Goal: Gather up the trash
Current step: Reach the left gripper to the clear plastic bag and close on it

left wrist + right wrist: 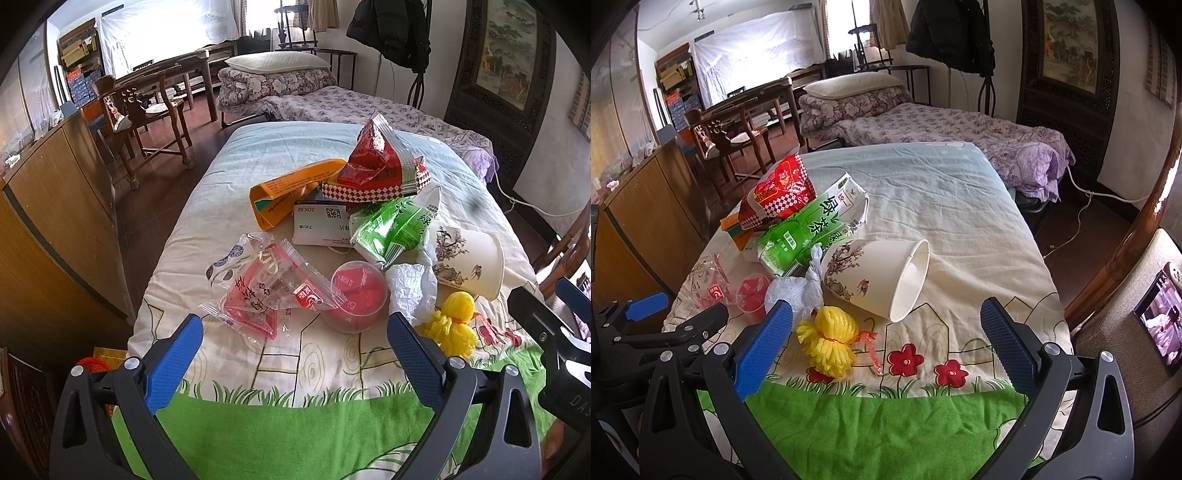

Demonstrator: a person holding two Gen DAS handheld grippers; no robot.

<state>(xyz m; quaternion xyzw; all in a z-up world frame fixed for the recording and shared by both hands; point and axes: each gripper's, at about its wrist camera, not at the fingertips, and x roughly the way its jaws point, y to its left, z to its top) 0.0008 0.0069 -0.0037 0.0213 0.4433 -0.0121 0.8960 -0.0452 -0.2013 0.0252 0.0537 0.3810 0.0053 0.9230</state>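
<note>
1. Trash pile lies on the bed cover, at 12 o'clock from both grippers; nothing is collected yet.
2. Left gripper and right gripper are wide open, both empty.
3. Next, I think, close on the nearest piece: the clear wrapper or the paper cup.

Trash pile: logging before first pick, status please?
Left gripper open, empty. Right gripper open, empty. Trash pile untouched: paper cup tipped over, yellow net nearest. Nothing blocking.

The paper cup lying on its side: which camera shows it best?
The right wrist view. There the paper cup lies whole near the centre, its open mouth and painted side both visible. In the left wrist view the cup sits toward the right edge, partly hidden behind the crumpled tissue.
</note>
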